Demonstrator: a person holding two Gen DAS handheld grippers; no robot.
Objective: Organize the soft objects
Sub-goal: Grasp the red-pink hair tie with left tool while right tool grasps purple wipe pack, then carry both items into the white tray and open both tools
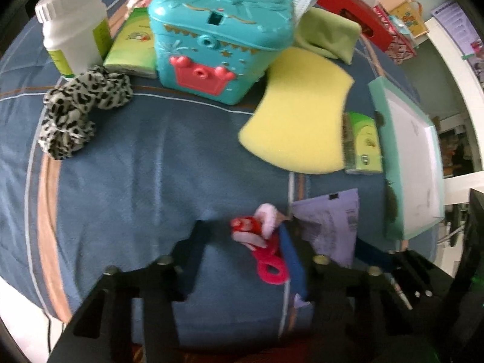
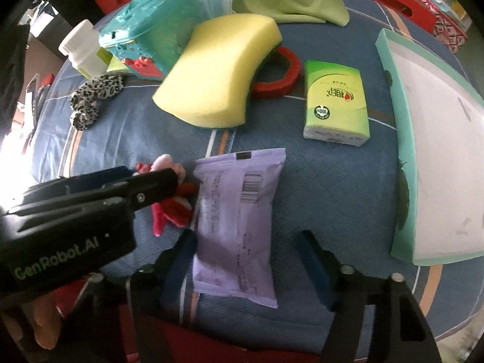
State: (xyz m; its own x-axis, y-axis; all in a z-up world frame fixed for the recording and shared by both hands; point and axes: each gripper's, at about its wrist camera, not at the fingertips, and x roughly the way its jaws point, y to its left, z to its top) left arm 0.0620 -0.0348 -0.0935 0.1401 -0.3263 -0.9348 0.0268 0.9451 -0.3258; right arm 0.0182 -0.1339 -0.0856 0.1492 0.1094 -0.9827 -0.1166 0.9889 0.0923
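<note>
Blue quilted bedding (image 1: 127, 181) with tan and white stripes covers the whole surface, crowded with clutter. At the lower middle of the left wrist view, the left gripper (image 1: 242, 242) points down at a small pink-and-red plush toy (image 1: 257, 227); its jaws stand partly open around the toy, which lies against the blue-padded right finger, but blur hides whether both pads press on it. In the right wrist view the right gripper (image 2: 248, 251) straddles a purple wipes packet (image 2: 239, 220) at lower centre, jaws partly open, the left finger at the packet's edge and the right finger apart from it. The plush toy lies just left of this packet. Above it sits a yellow sponge (image 2: 217, 69), leaning over a red ring (image 2: 281, 75), with a green tissue pack (image 2: 335, 99) to the right and a teal-rimmed box lid (image 2: 429, 139) at the far right. A teal toy chest (image 1: 220, 36), a white bottle (image 1: 75, 21), a leopard-print scrunchie (image 1: 78, 109) and a green cloth (image 2: 290, 0) fill the upper part.
</note>
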